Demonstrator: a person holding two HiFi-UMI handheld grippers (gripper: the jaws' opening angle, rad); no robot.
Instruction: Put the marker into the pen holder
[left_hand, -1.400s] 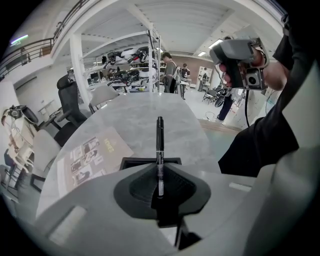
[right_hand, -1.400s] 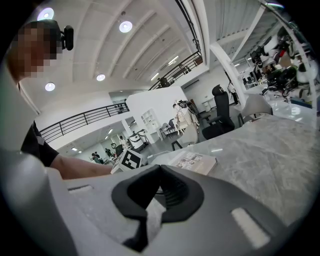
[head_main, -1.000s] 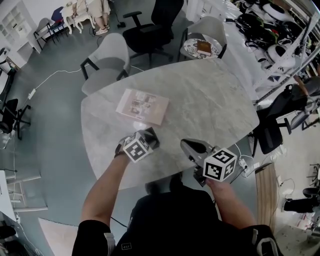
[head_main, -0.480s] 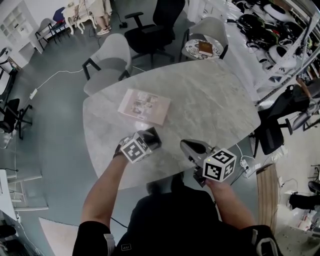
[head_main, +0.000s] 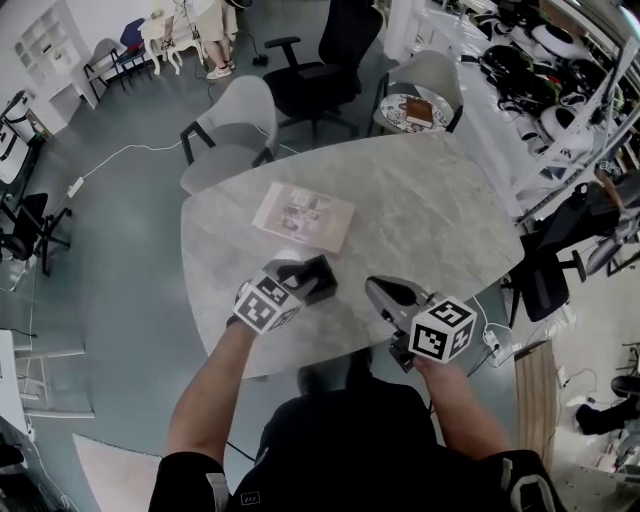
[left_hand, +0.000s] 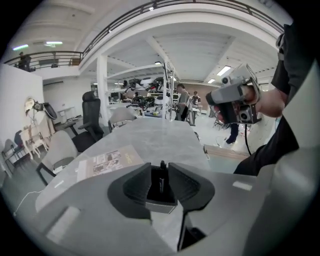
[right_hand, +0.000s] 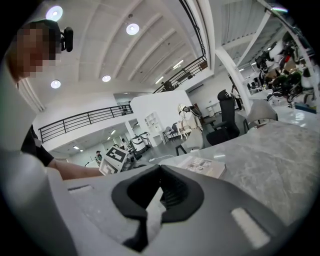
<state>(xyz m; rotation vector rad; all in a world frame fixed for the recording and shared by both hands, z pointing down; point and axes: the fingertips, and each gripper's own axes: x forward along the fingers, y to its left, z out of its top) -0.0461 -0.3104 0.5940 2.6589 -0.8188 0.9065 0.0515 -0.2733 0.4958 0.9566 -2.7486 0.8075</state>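
Note:
A black pen holder stands on the marble table, just past my left gripper's tips. In the left gripper view the holder sits in the gap of the jaws, and a thin dark marker stands upright inside it. My left gripper is opening, its pads off the marker. My right gripper hovers near the table's front edge to the right, shut with nothing in it. It also shows in the left gripper view as a grey gripper held in a hand.
A brochure lies flat beyond the holder. Grey chairs and a black office chair ring the far side, and one chair seat carries a book. Shelving lines the right.
The left jaws have spread apart, and more of the black holder shows beyond their tips. The right gripper has kept its place.

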